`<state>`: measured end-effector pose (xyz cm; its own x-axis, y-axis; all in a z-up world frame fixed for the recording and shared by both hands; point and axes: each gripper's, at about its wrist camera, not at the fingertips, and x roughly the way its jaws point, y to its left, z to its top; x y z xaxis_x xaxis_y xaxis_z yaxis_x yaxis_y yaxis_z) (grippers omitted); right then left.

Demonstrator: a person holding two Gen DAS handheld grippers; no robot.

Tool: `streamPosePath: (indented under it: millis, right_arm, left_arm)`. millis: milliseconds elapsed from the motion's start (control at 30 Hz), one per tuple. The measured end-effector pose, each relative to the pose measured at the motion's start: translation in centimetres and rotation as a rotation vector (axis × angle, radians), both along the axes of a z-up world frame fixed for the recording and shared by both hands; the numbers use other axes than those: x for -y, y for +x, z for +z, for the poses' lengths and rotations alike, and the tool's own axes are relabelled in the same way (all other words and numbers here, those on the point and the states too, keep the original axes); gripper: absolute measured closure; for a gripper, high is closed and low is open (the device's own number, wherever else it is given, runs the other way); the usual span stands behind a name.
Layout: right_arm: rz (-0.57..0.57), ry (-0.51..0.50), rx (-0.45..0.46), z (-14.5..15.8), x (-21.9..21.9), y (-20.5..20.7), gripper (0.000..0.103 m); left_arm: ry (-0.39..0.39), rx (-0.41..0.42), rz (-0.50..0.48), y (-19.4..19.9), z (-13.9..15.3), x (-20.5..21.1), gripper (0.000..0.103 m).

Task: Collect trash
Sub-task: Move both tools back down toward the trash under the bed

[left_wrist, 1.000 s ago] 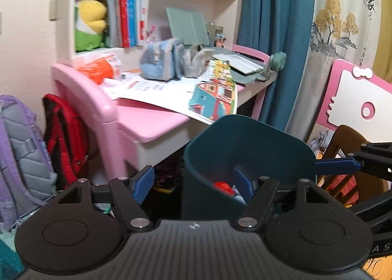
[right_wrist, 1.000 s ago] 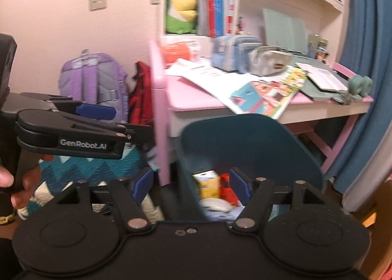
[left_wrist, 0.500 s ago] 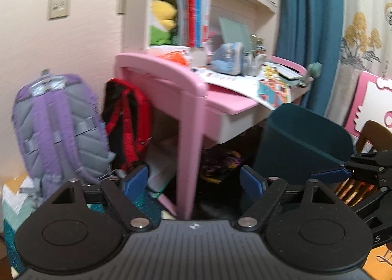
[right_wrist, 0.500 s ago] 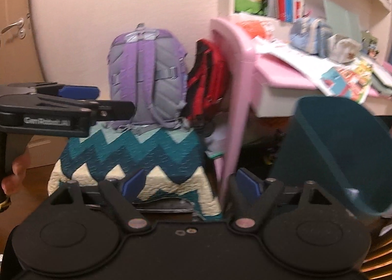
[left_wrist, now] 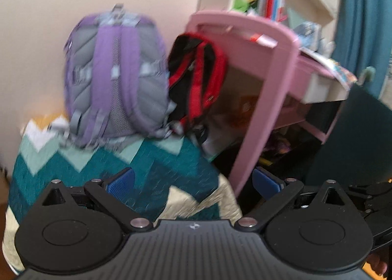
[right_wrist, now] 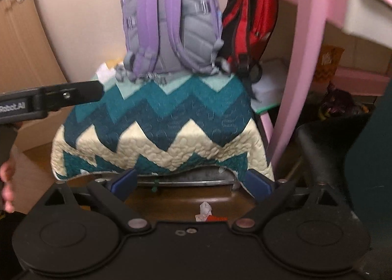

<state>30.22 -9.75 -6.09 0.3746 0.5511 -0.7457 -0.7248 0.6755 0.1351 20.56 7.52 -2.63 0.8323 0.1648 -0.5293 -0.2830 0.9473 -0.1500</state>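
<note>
Both grippers are empty: left gripper (left_wrist: 193, 182) and right gripper (right_wrist: 191, 183) have just been opening their jaws and now stand wide. I see a crumpled wrapper (right_wrist: 207, 212), white with some red, on the dark wooden floor (right_wrist: 176, 202) just before the right fingers. Behind it hangs the zigzag quilt (right_wrist: 161, 130), with a purple backpack (right_wrist: 169, 22) on top. At right is the teal bin (left_wrist: 352, 137).

Left gripper (left_wrist: 193, 180) and right gripper (right_wrist: 191, 182), jaws just opening wide, empty, angled downward
</note>
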Motion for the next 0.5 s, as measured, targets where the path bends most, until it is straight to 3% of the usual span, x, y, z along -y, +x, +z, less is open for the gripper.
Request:
streamPosePath:
  millis: [267, 500]
  right_arm:
    - [-0.002, -0.047, -0.060, -7.7, -3.6, 2.3, 0.007]
    - [-0.001, -0.089, -0.129, -14.4, -5.7, 4.9, 0.007]
  left_arm:
    - [-0.052, -0.110, 0.095, 0.7, -8.0, -3.6, 0.000]
    - [-0.108, -0.259, 0.130, 2.1, -15.4, -5.6, 0.000]
